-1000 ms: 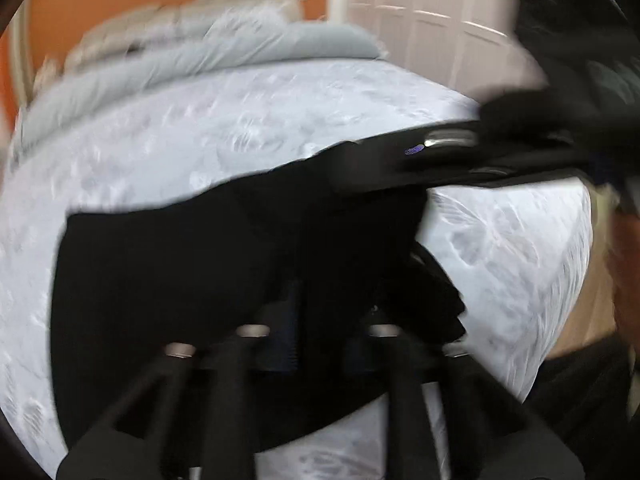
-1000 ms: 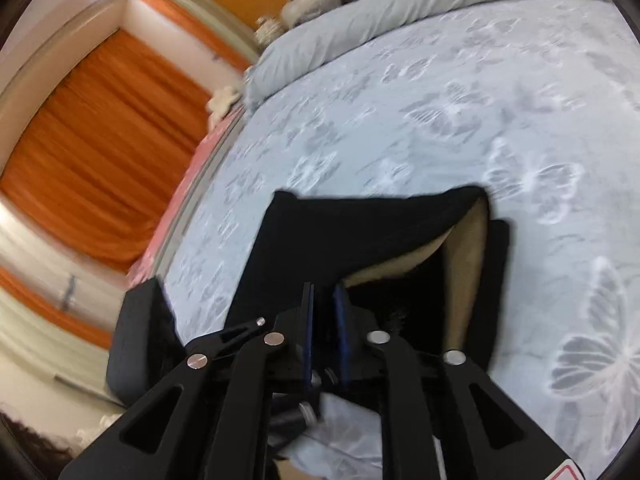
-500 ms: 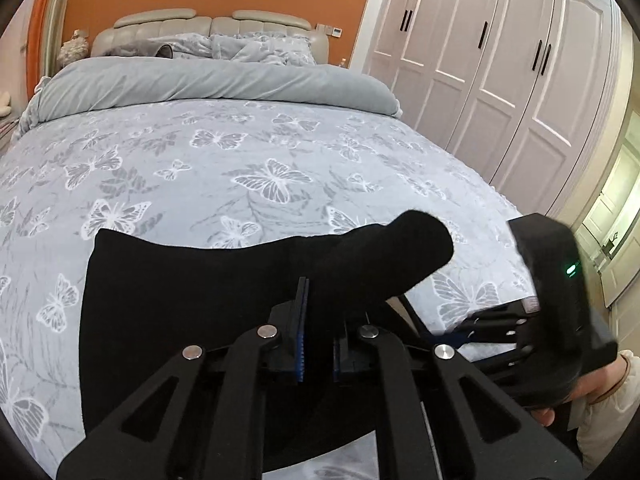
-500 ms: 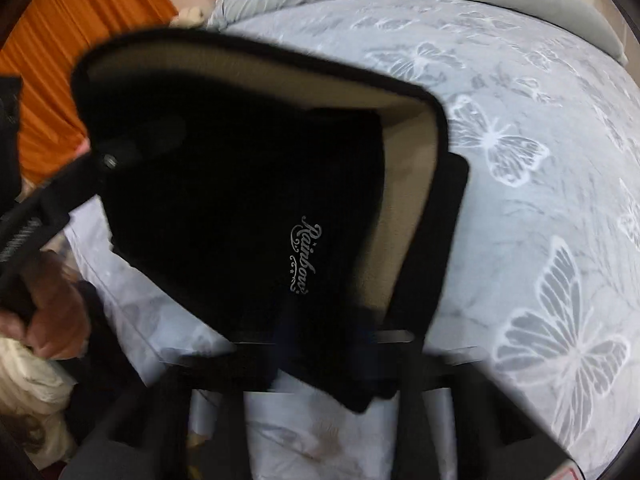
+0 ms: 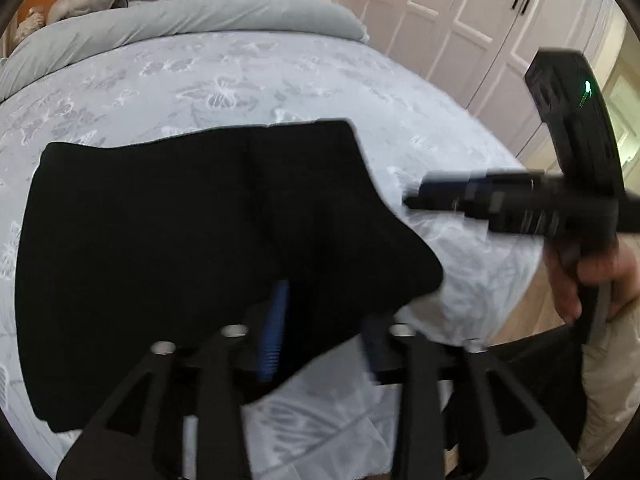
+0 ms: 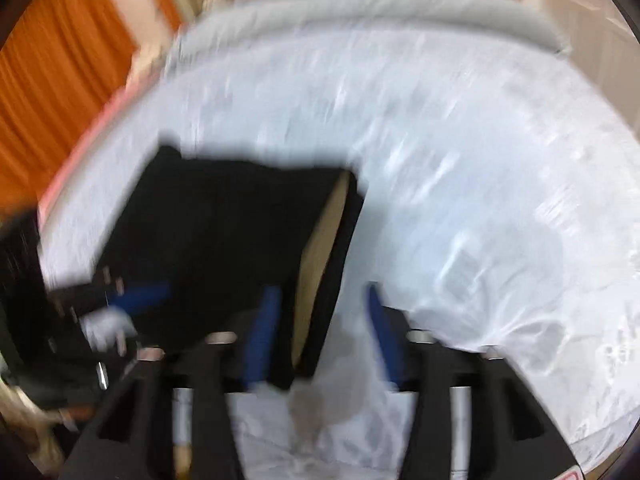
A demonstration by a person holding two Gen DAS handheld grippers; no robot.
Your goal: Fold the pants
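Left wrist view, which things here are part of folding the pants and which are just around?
Part of the job:
black pants
left gripper
right gripper
bed, the work surface

Just around:
grey duvet
white wardrobe
orange curtain

pants now laid folded on bed | left gripper opened, cloth released | right gripper opened, drawn clear
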